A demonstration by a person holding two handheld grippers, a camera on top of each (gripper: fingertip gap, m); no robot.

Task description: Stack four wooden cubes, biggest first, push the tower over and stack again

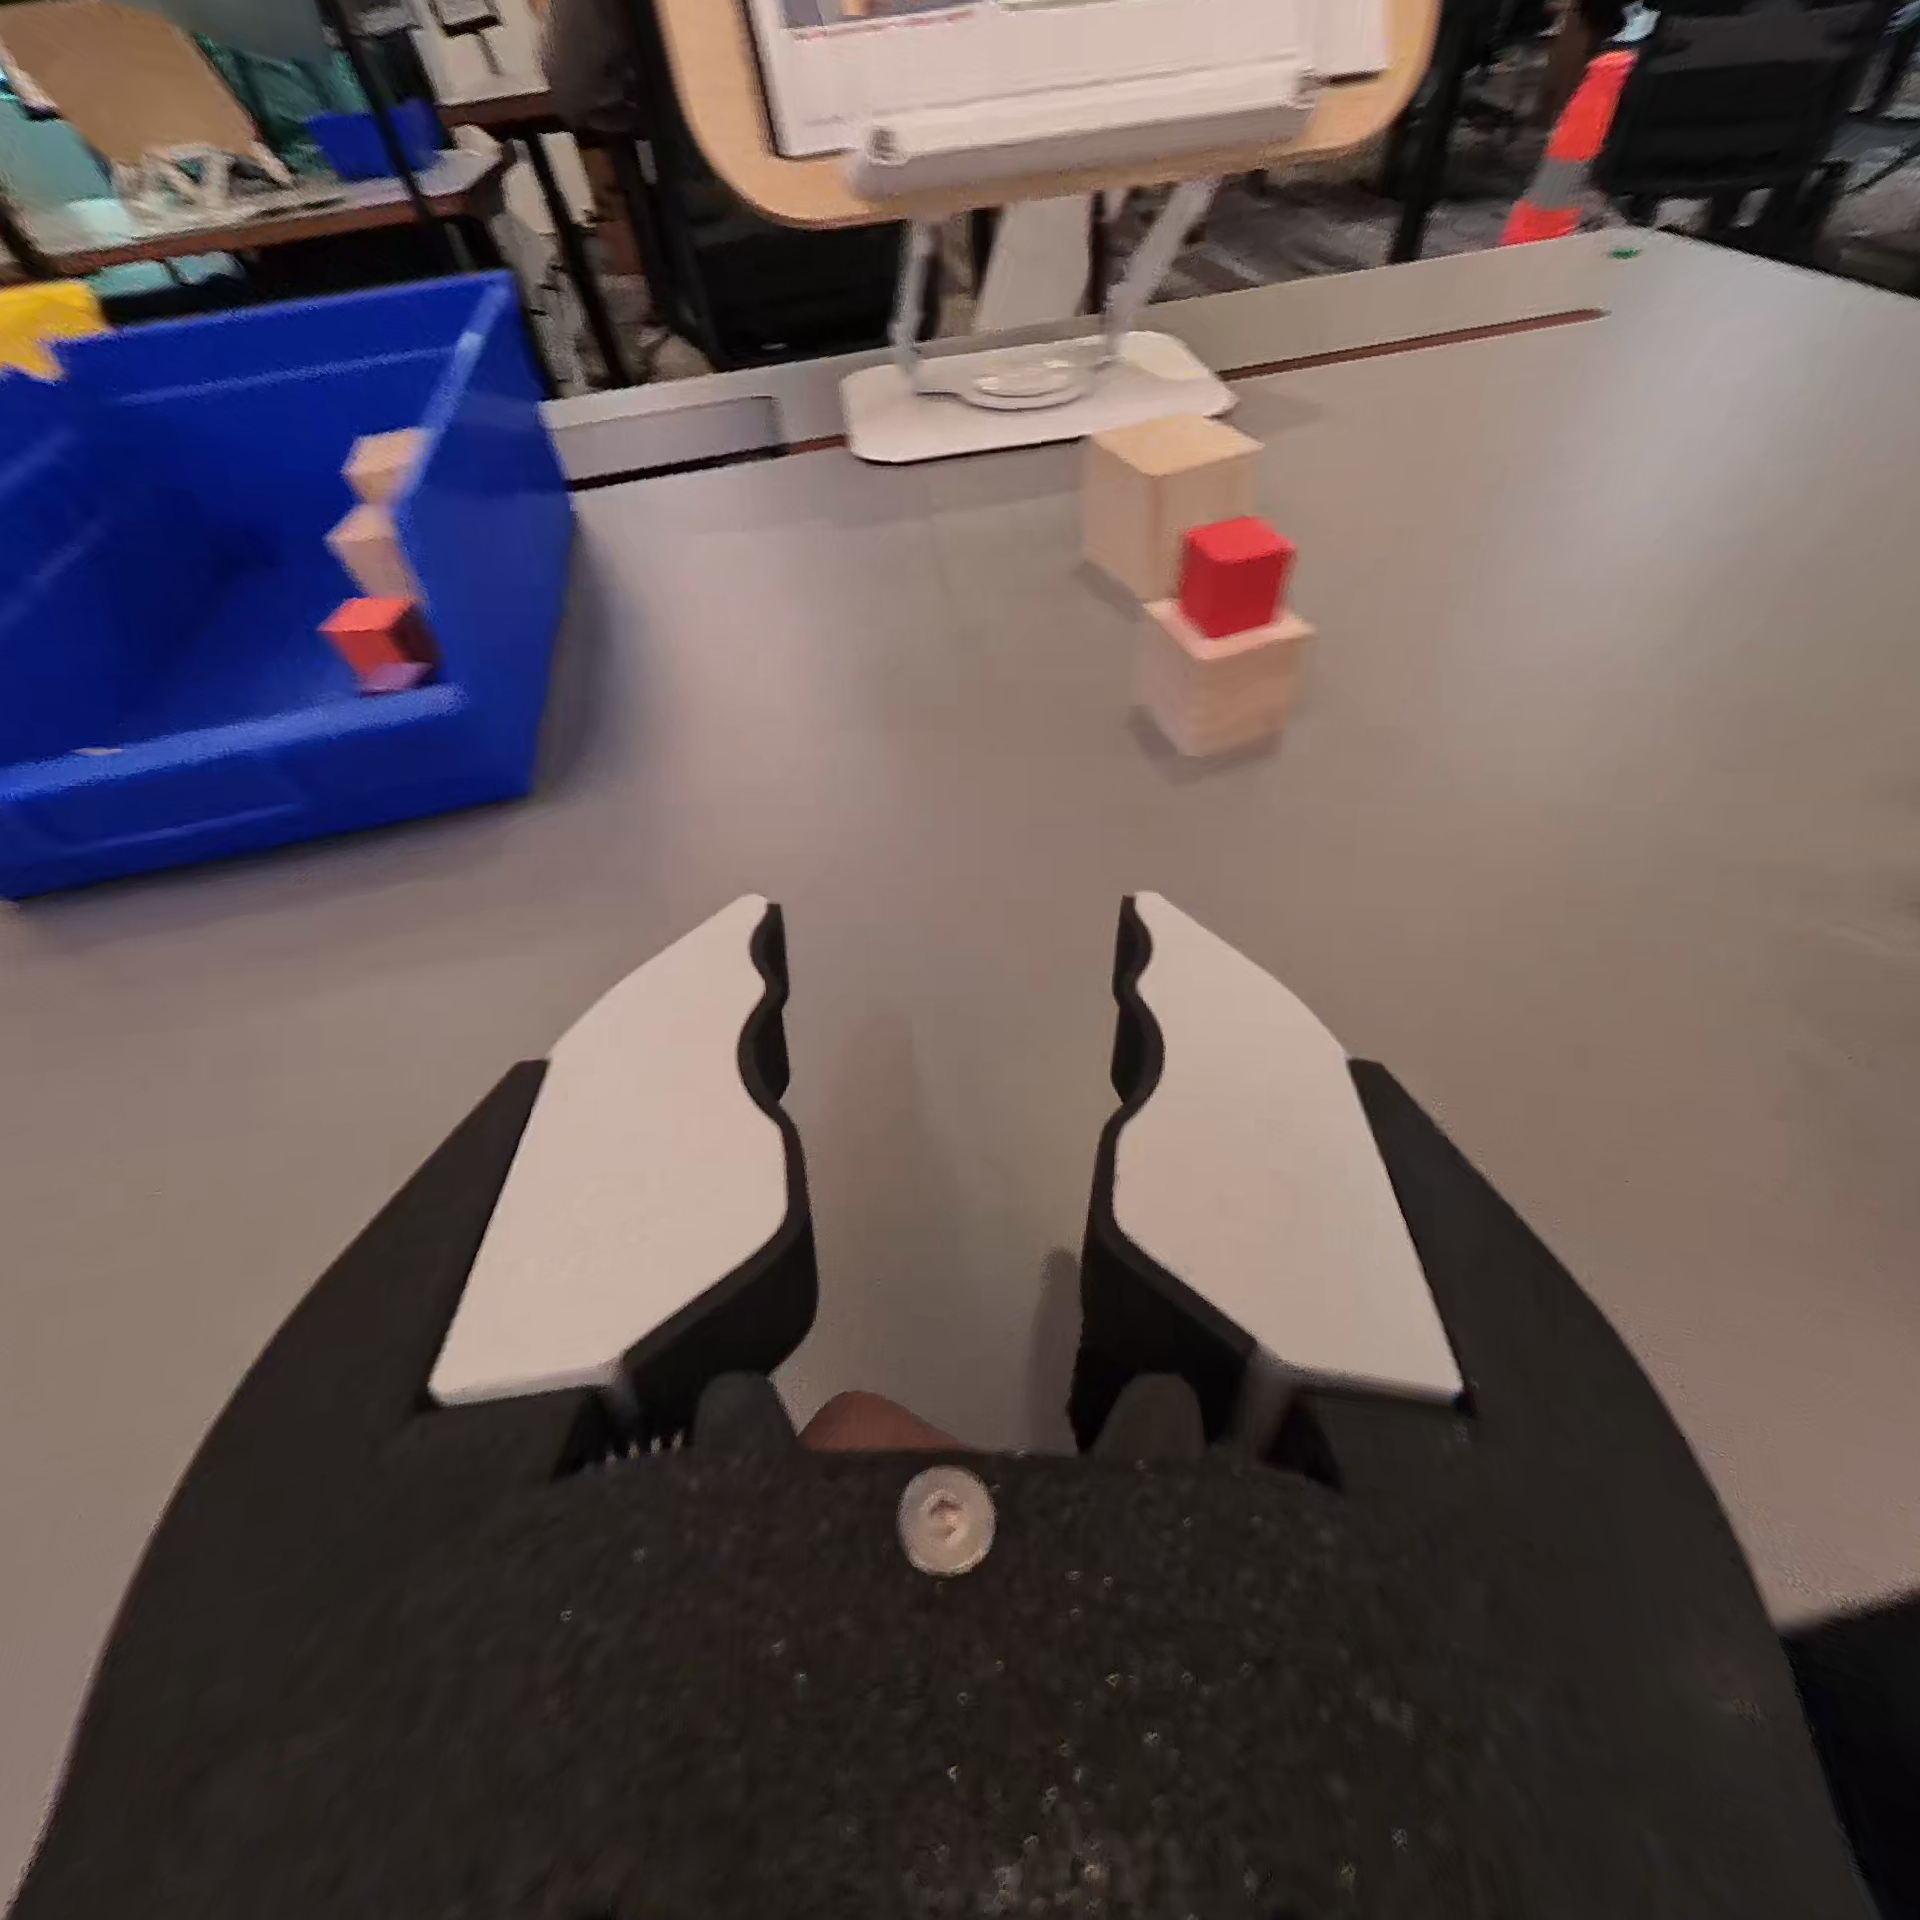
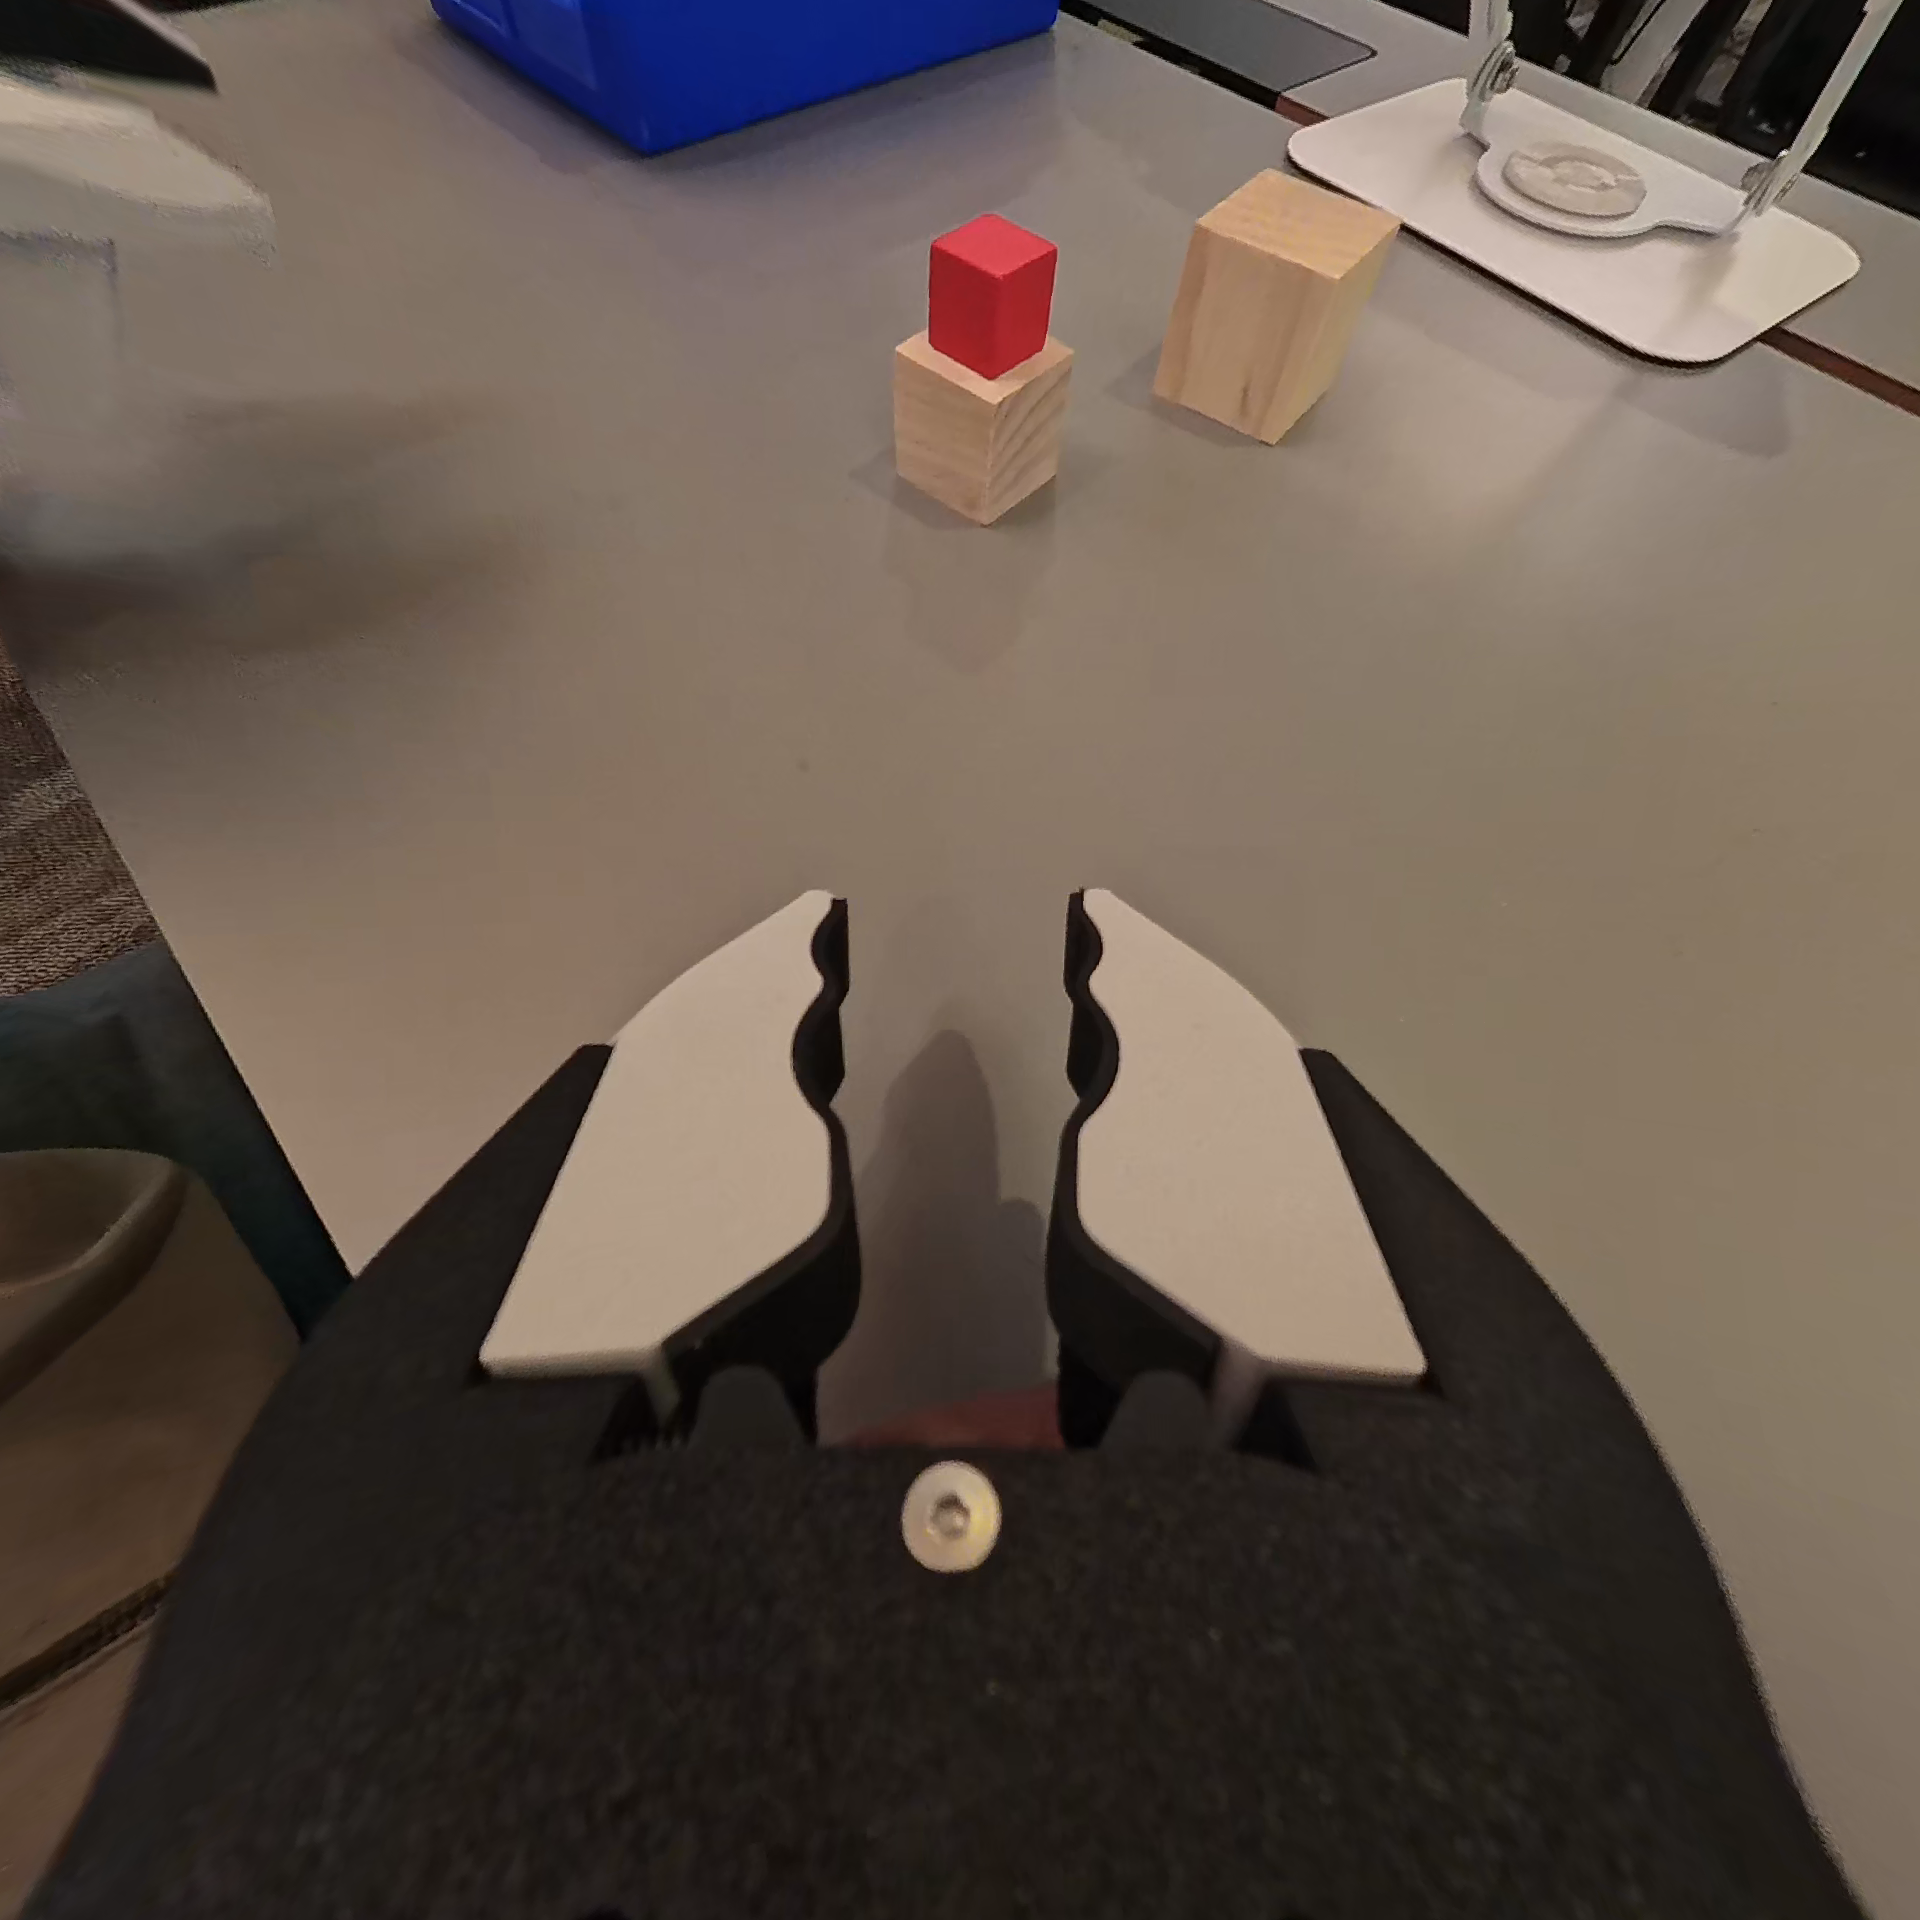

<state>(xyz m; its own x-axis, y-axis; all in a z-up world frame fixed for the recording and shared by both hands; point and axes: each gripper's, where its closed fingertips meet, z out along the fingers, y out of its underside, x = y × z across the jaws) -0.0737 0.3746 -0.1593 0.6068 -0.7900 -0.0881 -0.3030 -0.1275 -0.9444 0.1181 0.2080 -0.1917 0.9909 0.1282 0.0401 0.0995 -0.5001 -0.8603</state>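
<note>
So 3 cubes can be seen out on the grey table. A small red cube is stacked on a mid-sized plain wooden cube, and the biggest wooden cube is parked just beside that pair, apart from it, near a white stand base. Both tongs are released with nothing gripped: the left gripper and the right gripper are held low over bare table, well short of the cubes. A blue bin is seen off to the left. Cube shapes show on its glossy wall, but whether they're reflections or real can't be told.
</note>
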